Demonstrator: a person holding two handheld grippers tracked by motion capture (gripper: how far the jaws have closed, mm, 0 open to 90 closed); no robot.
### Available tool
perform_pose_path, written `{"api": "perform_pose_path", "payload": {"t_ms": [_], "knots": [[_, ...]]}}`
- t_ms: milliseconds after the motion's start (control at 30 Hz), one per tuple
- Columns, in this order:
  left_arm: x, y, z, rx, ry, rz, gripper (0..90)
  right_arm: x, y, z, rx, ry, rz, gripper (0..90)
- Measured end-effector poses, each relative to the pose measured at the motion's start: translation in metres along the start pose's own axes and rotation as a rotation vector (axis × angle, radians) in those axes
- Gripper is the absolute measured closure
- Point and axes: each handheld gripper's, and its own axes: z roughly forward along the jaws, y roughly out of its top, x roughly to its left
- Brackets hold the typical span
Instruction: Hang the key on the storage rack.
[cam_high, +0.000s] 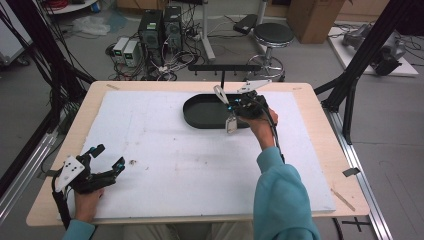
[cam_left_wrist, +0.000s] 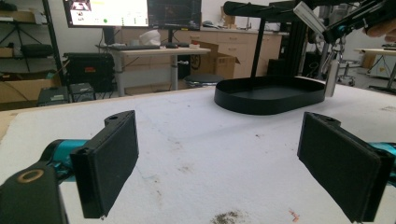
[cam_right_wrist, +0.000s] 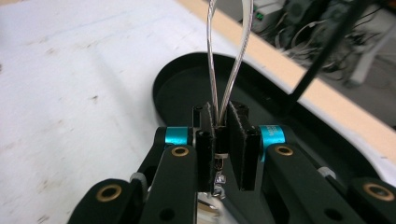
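right gripper (cam_high: 233, 106) at 1 o'clock over black tray (cam_high: 200, 112), jaws clamped on a clear cord loop (cam_right_wrist: 229, 51), possibly with a tag (cam_high: 231, 123) hanging | left gripper (cam_high: 107, 157) at 8 o'clock on white mat (cam_high: 175, 160), jaws wide apart, holding nothing

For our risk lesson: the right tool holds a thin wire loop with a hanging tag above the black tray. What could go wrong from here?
1. The right tool pinches only the thin wire loop, which may slip.
2. The dangling tag hangs by the black tray rim and might snag it.
3. The rack's bar is narrow, so hooking may miss.
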Motion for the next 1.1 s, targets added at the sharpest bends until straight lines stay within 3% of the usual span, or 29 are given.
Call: {"api": "perform_pose_path", "payload": {"t_ms": [33,100,133,333,400,467,500,567,600,833,1100], "knots": [[0.0,0.0,0.0,-0.001,0.0,0.001,12.9,-0.001,0.001,-0.006,-0.028,-0.039,0.001,82.2],[0.0,0.0,0.0,-0.002,0.0,0.0,12.9,-0.001,0.001,-0.008,-0.041,-0.053,0.001,82.2],[0.0,0.0,0.0,-0.001,0.0,0.001,12.9,-0.002,0.002,-0.014,-0.068,-0.087,0.018,82.2],[0.0,0.0,0.0,-0.004,-0.001,-0.002,12.9,-0.007,0.001,-0.025,-0.123,-0.171,0.05,82.2],[0.0,0.0,0.0,-0.004,0.0,-0.002,12.9,-0.012,0.0,-0.03,-0.152,-0.234,0.075,82.2],[0.0,0.0,0.0,-0.002,-0.001,0.001,12.9,-0.014,-0.001,-0.031,-0.162,-0.251,0.083,82.2],[0.0,0.0,0.0,-0.004,-0.001,-0.002,12.9,-0.016,-0.002,-0.033,-0.167,-0.288,0.103,82.2],[0.0,0.0,0.0,-0.004,0.0,-0.007,12.9,-0.018,-0.003,-0.033,-0.167,-0.299,0.115,82.2],[0.0,0.0,0.0,-0.004,0.0,-0.005,12.9,-0.02,-0.004,-0.033,-0.169,-0.336,0.127,82.2],[0.0,0.0,0.0,-0.004,-0.001,-0.003,12.9,-0.025,-0.006,-0.034,-0.189,-0.412,0.149,82.2],[0.0,0.0,0.0,-0.004,-0.001,-0.003,12.9,-0.036,-0.012,-0.032,-0.188,-0.455,0.19,82.2]]}}
